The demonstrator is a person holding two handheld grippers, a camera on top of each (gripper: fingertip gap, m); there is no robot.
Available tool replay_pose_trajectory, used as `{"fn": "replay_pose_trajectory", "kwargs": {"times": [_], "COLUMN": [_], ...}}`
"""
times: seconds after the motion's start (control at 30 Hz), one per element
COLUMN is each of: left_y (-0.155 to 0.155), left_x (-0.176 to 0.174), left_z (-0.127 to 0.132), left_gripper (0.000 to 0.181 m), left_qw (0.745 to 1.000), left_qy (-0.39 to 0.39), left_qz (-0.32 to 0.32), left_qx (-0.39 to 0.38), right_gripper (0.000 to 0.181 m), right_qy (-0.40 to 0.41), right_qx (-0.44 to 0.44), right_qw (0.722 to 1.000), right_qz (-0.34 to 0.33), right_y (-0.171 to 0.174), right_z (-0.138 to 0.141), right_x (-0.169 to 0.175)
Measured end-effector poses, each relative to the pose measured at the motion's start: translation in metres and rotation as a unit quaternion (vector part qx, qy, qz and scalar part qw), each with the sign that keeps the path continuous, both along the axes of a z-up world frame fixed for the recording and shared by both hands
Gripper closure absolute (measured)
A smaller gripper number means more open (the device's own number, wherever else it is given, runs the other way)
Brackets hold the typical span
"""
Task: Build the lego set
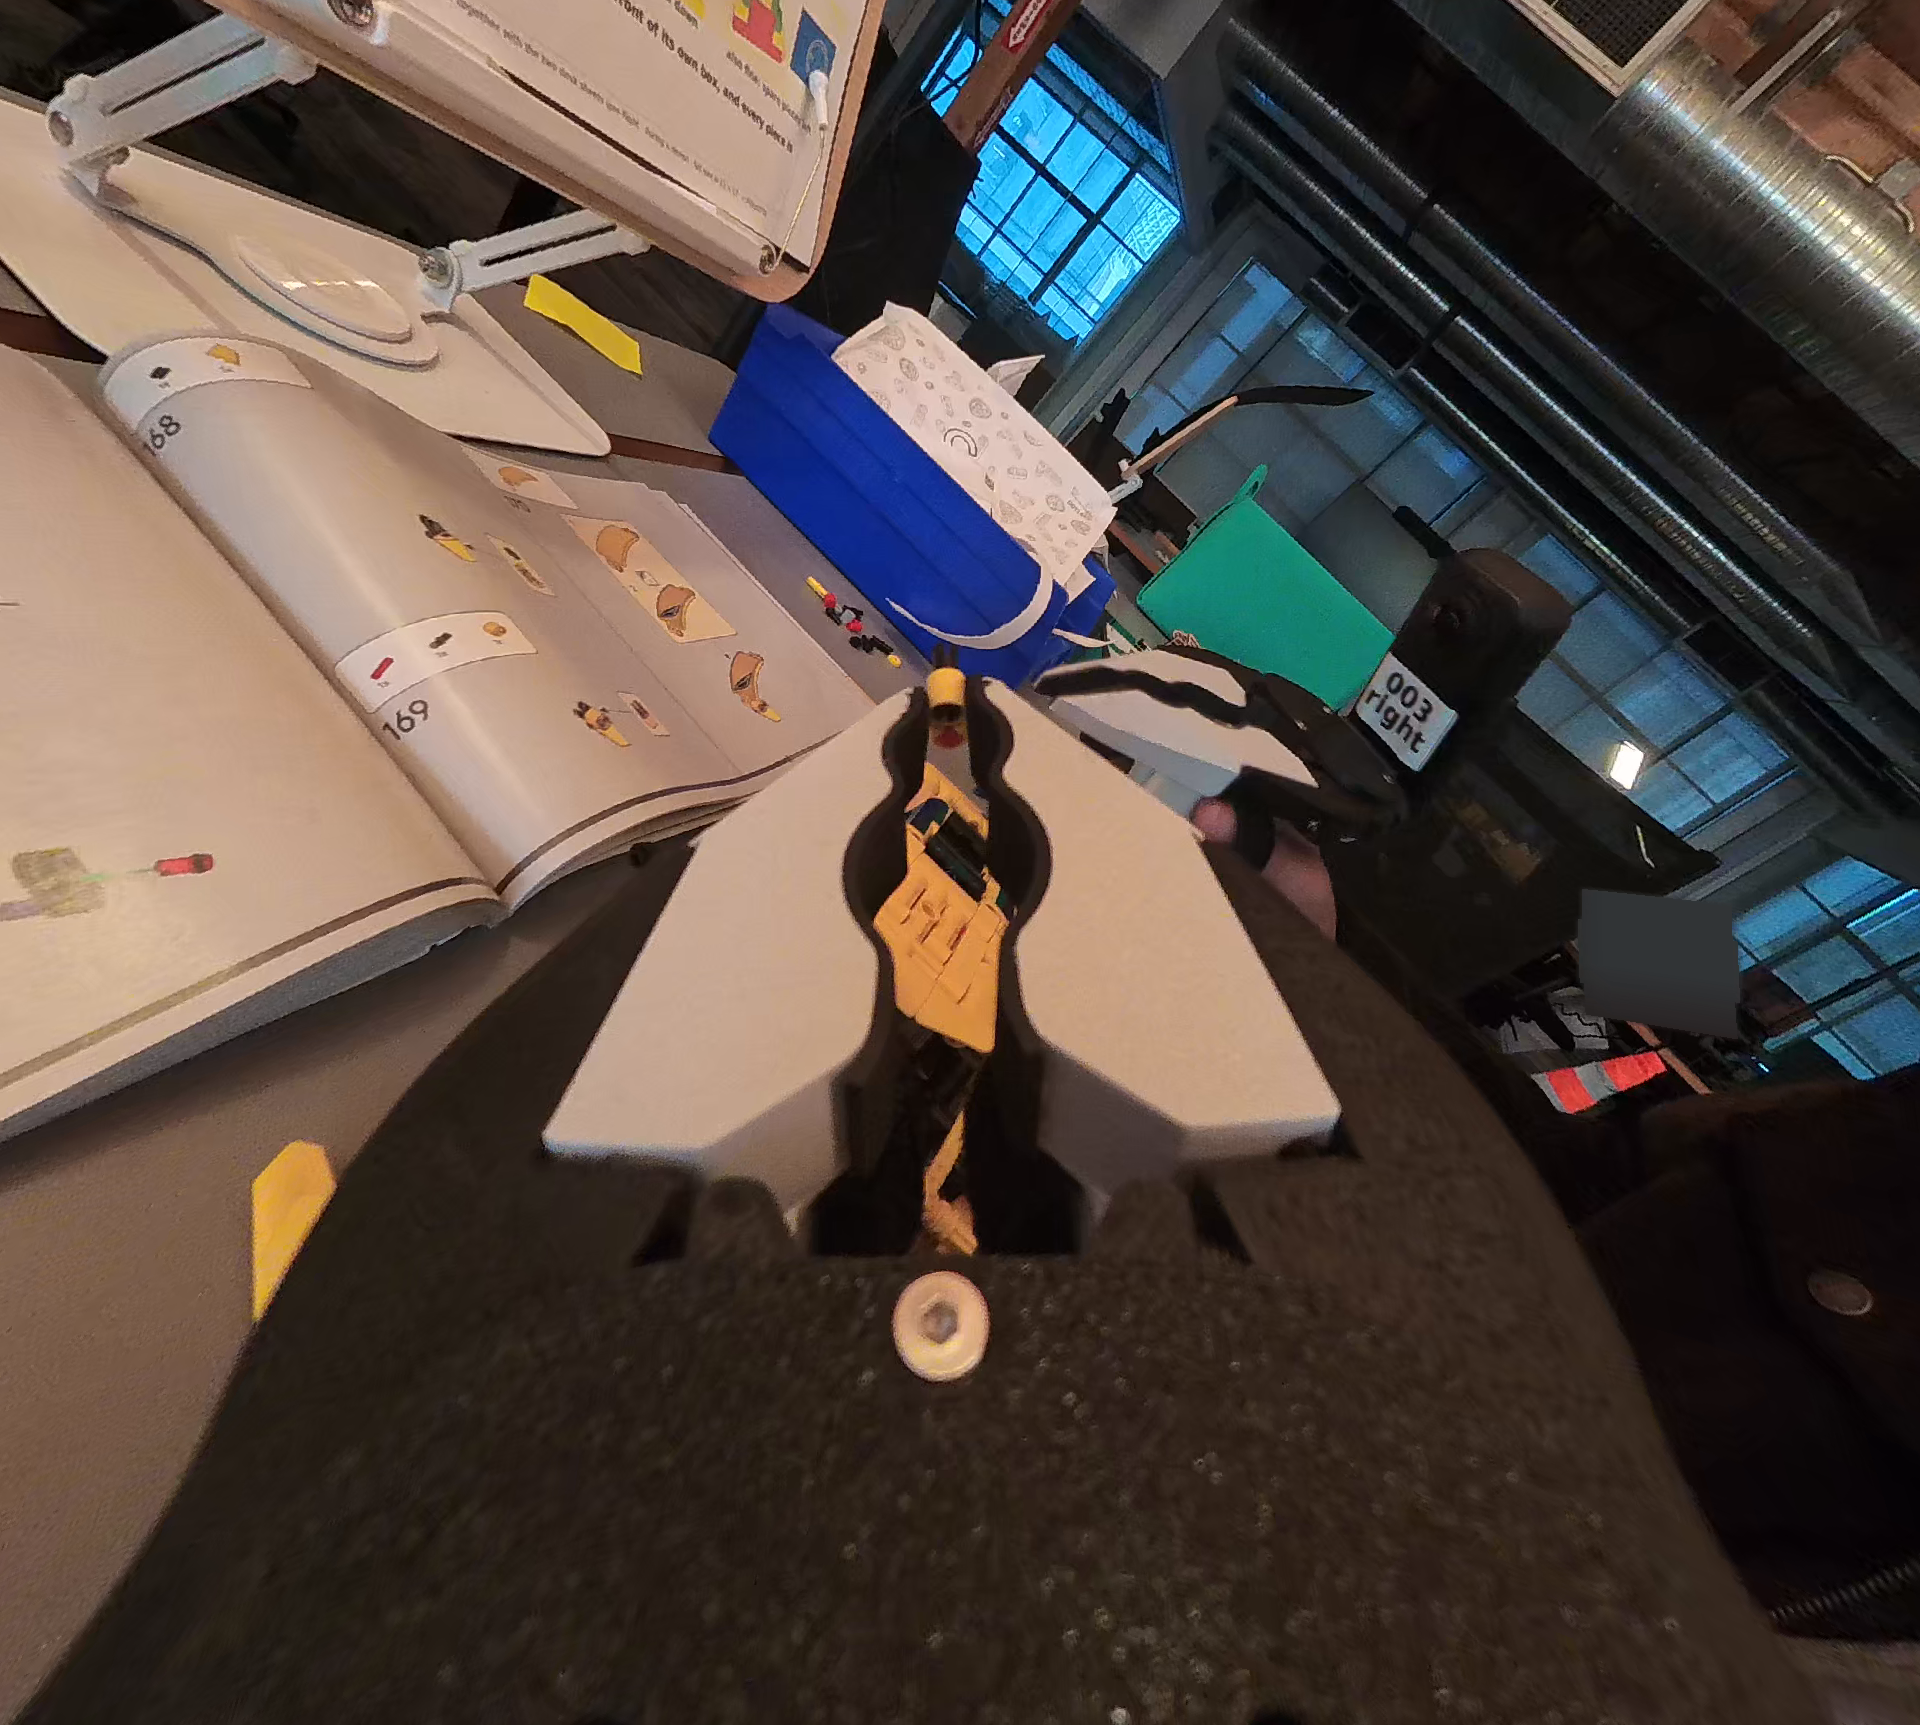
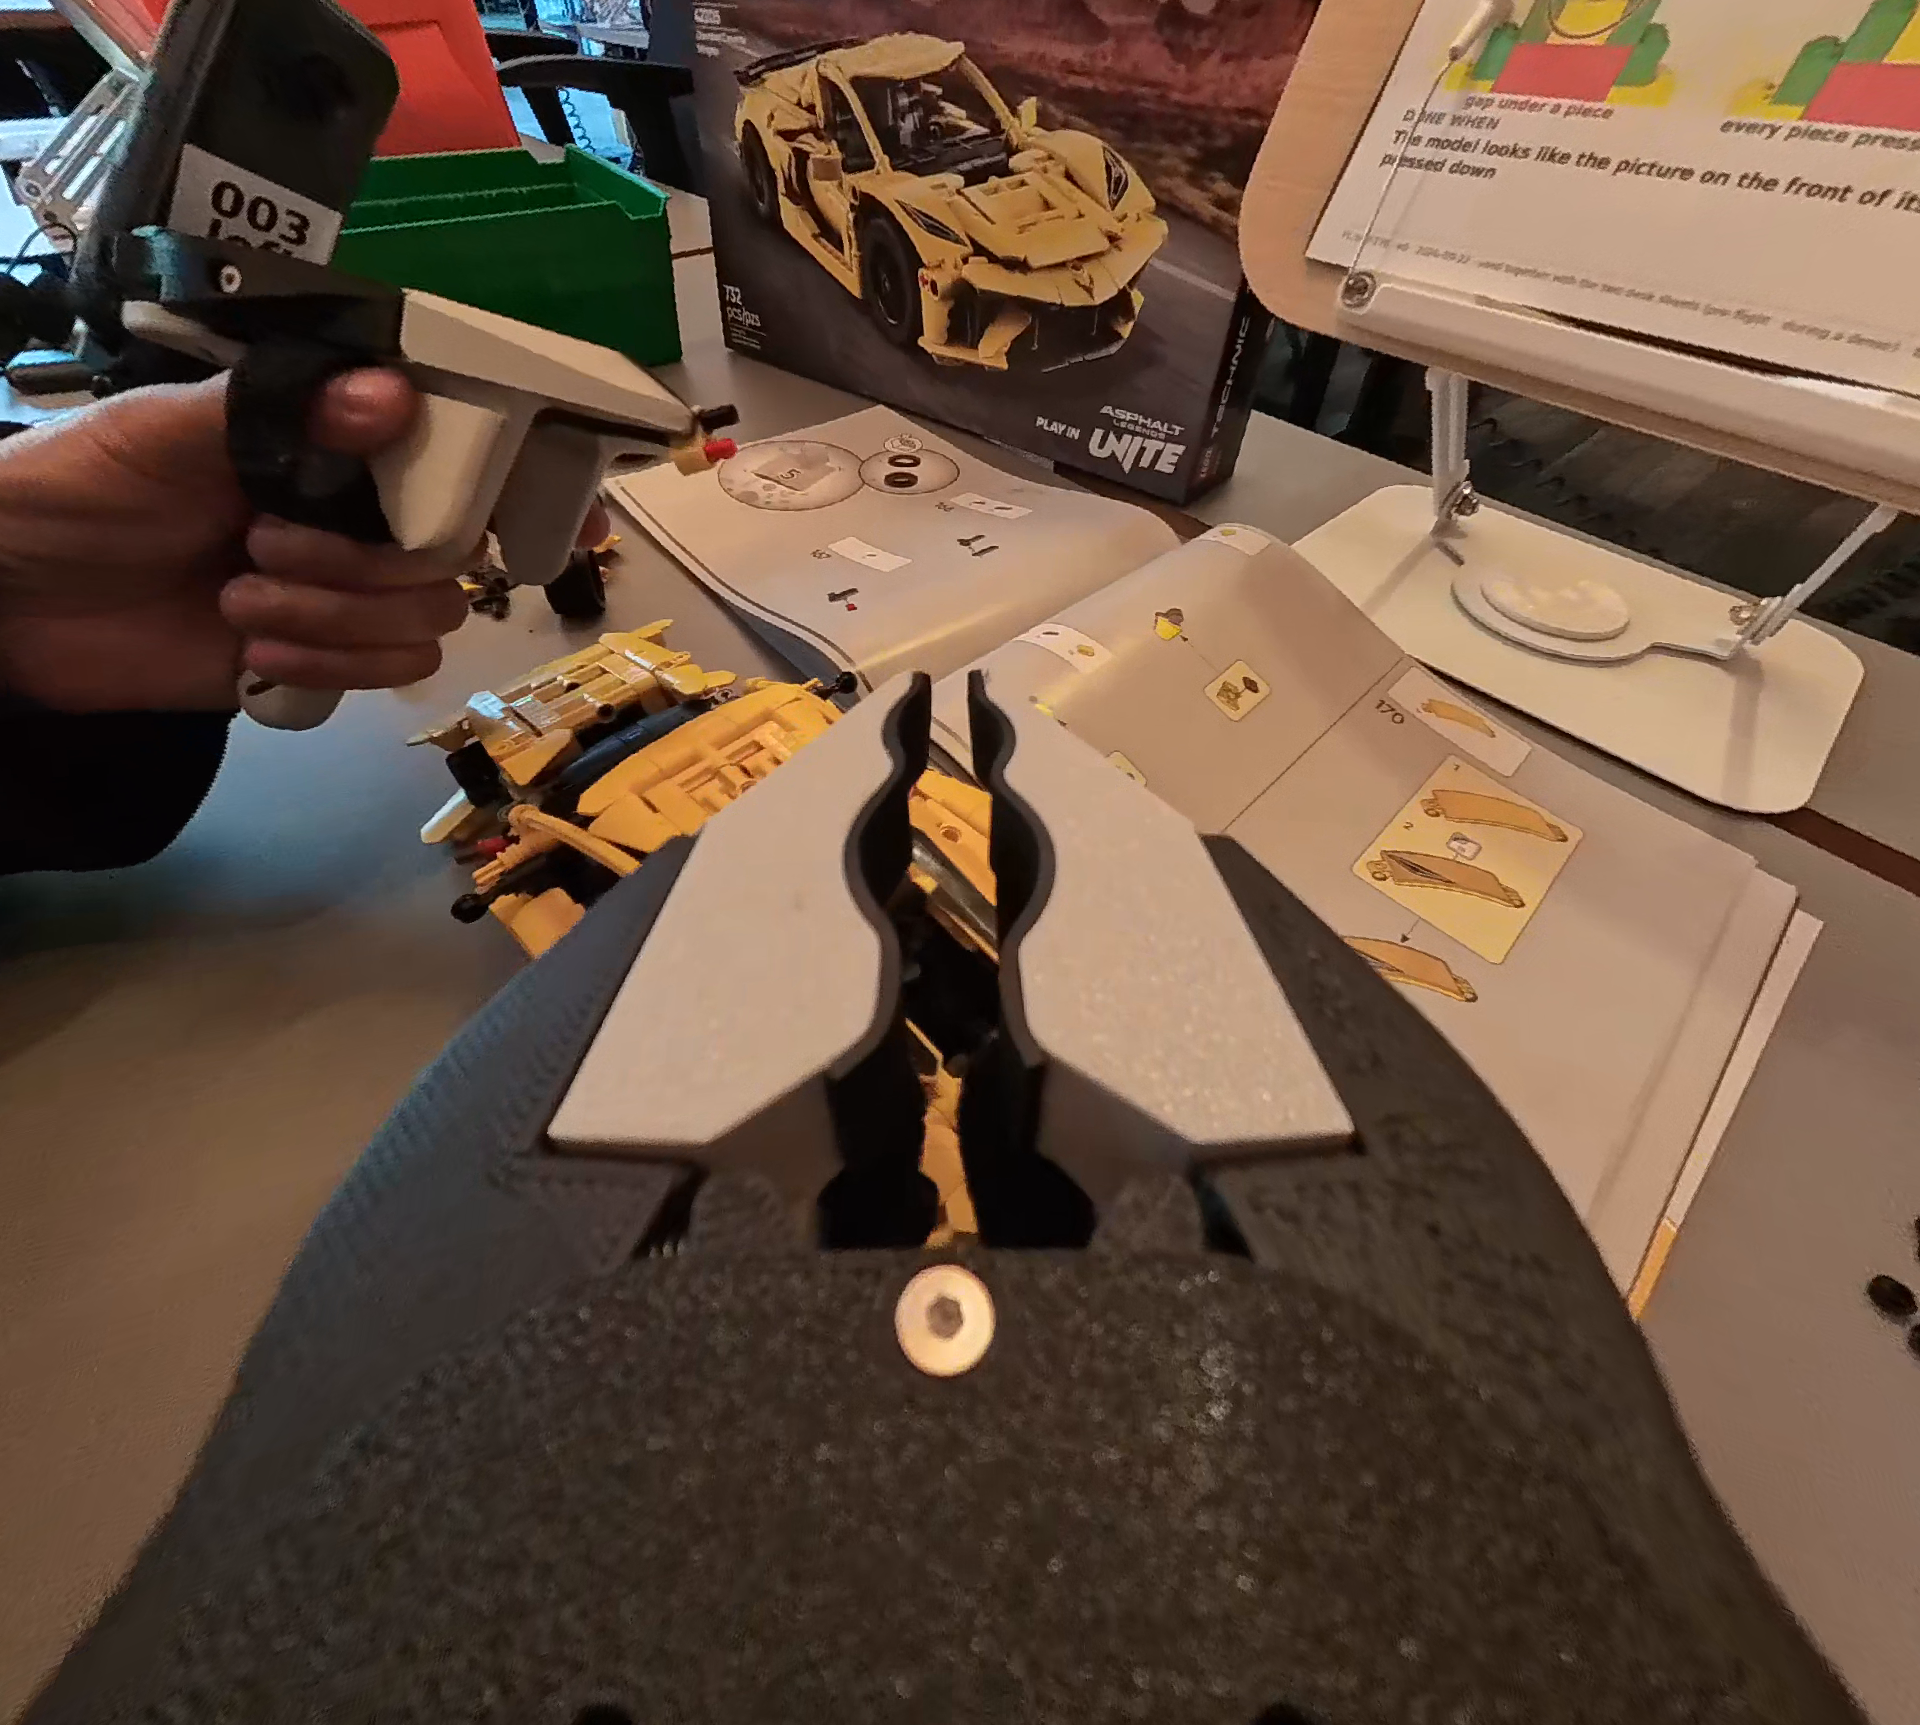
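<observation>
My left gripper is shut on a small yellow connector with a red pin. The right wrist view shows that gripper in a person's hand, held above the table with the connector at its tips. The part-built yellow car model lies on the grey table, and I see it through the left gripper's gap. My right gripper hovers over the model's right end. Its jaws are nearly together, with only a narrow slit and nothing visible between them. It also shows in the left wrist view.
The open instruction booklet lies beside the model. The set's box stands behind it. A document stand is at the right, a green bin at the back left, a blue bin and loose small parts nearby. The tips of one gripper are about 10 centimetres away from the tips of the other.
</observation>
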State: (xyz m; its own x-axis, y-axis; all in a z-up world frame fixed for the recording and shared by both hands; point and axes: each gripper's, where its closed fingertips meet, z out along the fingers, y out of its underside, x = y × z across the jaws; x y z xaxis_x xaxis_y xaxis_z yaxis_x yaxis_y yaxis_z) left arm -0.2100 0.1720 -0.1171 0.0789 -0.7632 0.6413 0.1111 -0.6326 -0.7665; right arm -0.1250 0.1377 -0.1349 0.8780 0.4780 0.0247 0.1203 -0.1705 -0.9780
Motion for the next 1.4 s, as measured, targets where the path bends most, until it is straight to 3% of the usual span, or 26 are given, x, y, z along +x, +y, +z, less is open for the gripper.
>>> {"fn": "replay_pose_trajectory", "kwargs": {"times": [0.33,0.57,0.8,0.9,1.07,1.23,1.3,1.4], "left_y": [-0.005,-0.017,-0.041,-0.063,-0.108,-0.134,-0.137,-0.132], "left_x": [0.004,0.009,0.020,0.016,-0.015,-0.040,-0.040,-0.039], "left_z": [-0.002,0.001,-0.002,-0.001,-0.026,-0.063,-0.064,-0.045], "left_gripper": [0.175,0.174,0.175,0.175,0.175,0.175,0.175,0.175], "left_qw": [1.000,0.999,0.996,0.993,0.990,0.984,0.986,0.992], "left_qy": [-0.008,-0.014,0.026,0.049,0.099,0.142,0.128,0.044], "left_qz": [-0.017,-0.045,-0.088,-0.102,-0.104,-0.102,-0.105,-0.114], "left_qx": [-0.017,-0.026,0.017,0.038,-0.005,-0.022,-0.022,-0.042], "right_gripper": [0.175,0.176,0.174,0.172,0.167,0.165,0.166,0.169], "right_qy": [-0.048,-0.037,-0.040,-0.040,-0.055,-0.071,-0.086,-0.101], "right_qx": [0.025,0.024,0.020,-0.073,-0.146,-0.180,-0.177,-0.186], "right_qw": [0.998,0.998,0.994,0.976,0.949,0.941,0.942,0.945], "right_qz": [0.023,0.046,0.098,0.200,0.275,0.277,0.272,0.250], "right_y": [-0.006,-0.010,-0.024,-0.055,-0.114,-0.134,-0.131,-0.120], "right_z": [0.000,0.002,0.003,-0.017,-0.052,-0.086,-0.092,-0.101], "right_x": [-0.016,-0.025,-0.042,-0.061,-0.074,-0.086,-0.088,-0.081]}}
